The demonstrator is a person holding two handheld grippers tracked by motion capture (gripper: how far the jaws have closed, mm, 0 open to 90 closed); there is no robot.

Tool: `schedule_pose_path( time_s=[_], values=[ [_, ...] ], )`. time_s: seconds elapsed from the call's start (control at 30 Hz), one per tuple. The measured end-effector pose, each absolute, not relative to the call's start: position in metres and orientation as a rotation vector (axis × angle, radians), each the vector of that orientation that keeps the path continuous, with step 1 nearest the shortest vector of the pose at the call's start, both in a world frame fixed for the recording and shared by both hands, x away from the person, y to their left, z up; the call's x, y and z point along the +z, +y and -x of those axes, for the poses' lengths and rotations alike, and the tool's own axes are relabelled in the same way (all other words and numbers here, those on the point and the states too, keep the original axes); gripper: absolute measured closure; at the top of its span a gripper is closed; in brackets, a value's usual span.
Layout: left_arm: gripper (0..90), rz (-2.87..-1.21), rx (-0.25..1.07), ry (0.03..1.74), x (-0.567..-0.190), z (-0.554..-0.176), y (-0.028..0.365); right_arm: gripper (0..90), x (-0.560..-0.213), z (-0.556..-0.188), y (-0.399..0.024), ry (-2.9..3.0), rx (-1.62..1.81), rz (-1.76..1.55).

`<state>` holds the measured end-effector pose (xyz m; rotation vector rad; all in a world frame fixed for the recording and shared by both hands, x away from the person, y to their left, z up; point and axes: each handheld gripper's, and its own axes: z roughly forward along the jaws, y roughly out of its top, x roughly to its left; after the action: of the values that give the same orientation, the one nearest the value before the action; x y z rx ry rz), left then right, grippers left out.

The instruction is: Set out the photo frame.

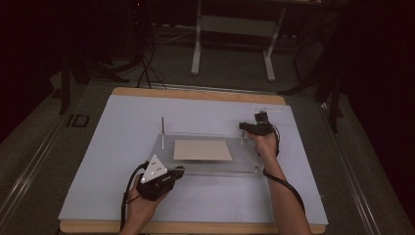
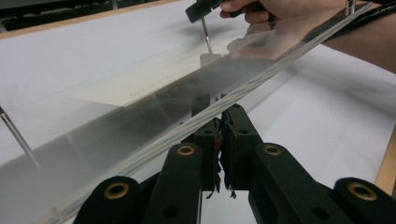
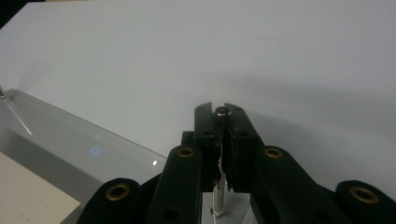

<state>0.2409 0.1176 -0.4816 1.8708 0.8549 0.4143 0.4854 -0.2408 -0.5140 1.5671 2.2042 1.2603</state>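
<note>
Gripping the clear plate at its 7 o'clock edge with my left gripper and the 2 o'clock pin with my right gripper, I judge a level lift comes next.

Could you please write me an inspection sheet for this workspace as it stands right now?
Surface: white sheet covering a wooden table.
Job's things: clear acrylic plate lying flat, a beige card under or on it; thin metal pins stand at its corners, one free at the far left.
Clutter: nothing seen.
Grippers: left gripper shut on the plate's near edge; right gripper shut on the far-right metal pin.
Cables: a black cable trails along the right forearm, another beside the left hand.
Surroundings: dark room, grey floor, a table frame behind.
</note>
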Motion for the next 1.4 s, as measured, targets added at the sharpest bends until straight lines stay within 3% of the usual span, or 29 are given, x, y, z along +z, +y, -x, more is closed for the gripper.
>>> schedule_pose_path(
  time_s=[0.37, 0.7, 1.4],
  values=[
    [84.8, -1.881, 0.421, 0.837, -0.474, -0.246, 0.115, 77.0, -0.513, -0.487, -0.239, 2.194, 1.209, -1.562],
    [84.7, -1.880, 0.411, 0.831, -0.469, -0.250, 0.114, 62.0, -0.509, -0.483, -0.242, 2.174, 1.194, -1.549],
    [84.8, -1.879, 0.398, 0.836, -0.459, -0.261, 0.111, 55.9, -0.485, -0.470, -0.240, 2.197, 1.194, -1.402]
  ],
)
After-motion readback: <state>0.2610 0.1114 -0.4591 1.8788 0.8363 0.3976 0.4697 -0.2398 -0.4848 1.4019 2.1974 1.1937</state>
